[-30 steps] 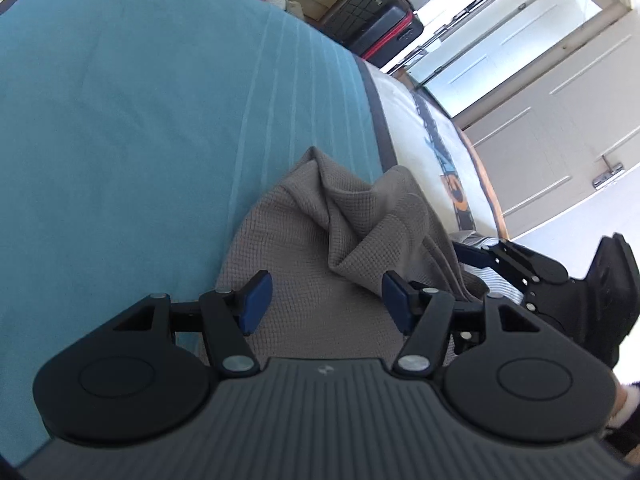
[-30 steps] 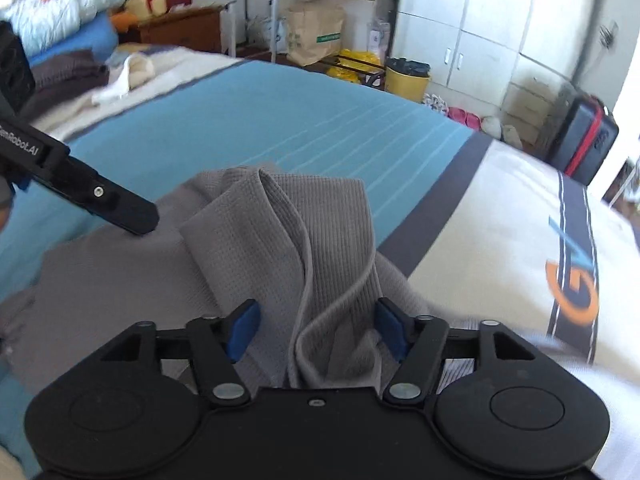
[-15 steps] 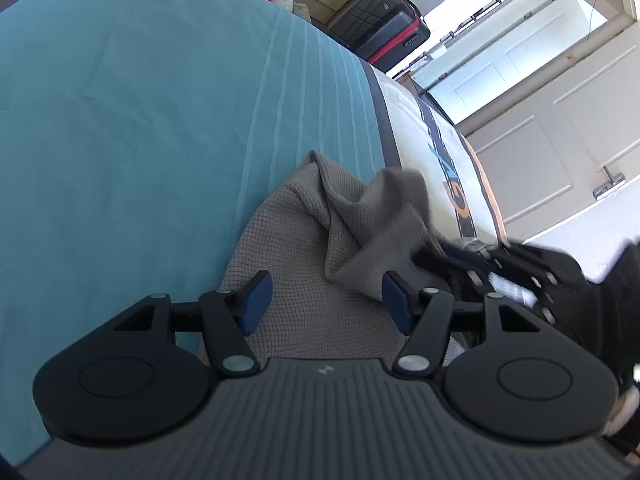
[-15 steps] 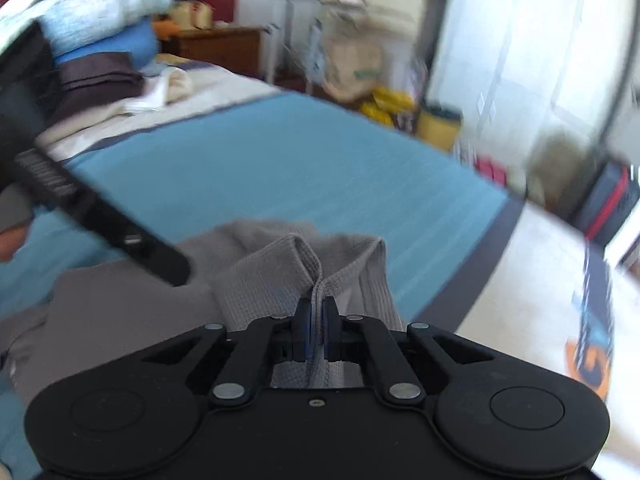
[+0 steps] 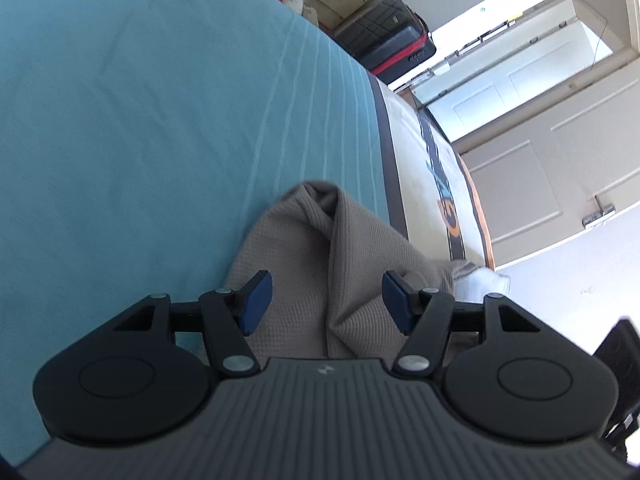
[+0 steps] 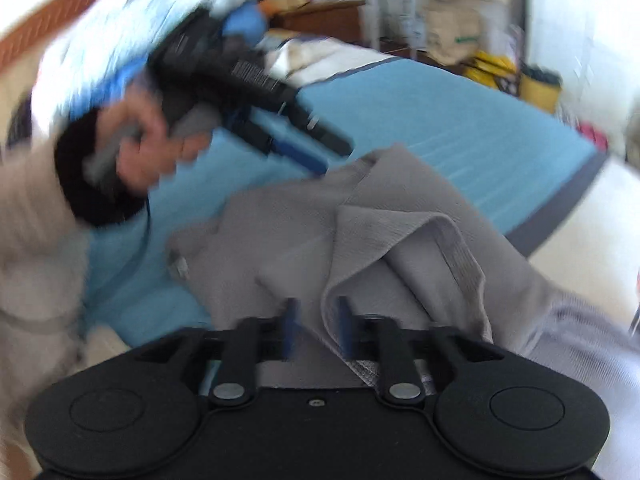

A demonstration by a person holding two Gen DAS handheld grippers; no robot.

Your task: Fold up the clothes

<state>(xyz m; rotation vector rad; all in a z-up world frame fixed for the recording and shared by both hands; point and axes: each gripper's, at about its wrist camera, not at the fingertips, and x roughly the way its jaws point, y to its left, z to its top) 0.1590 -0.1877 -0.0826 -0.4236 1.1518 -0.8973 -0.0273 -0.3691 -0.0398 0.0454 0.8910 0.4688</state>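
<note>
Now my right gripper (image 6: pixel 316 330), clamped shut before, has parted slightly around the grey waffle-knit garment's (image 5: pixel 352 264) hem, while my left gripper (image 5: pixel 326 300) stays spread wide.

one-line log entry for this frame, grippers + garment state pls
task: fold clothes | left gripper: open, over grey garment | right gripper: narrow gap, garment fold between pads, grip unclear | surface: blue bedspread

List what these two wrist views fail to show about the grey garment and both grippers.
- Grey garment: its near part is hidden behind the left gripper body in the left wrist view, and its type is unreadable.
- Right gripper: motion blur in the right wrist view leaves it unclear whether its narrowly parted pads pinch the hem.
- Left hand: smeared by blur in the right wrist view.
</note>
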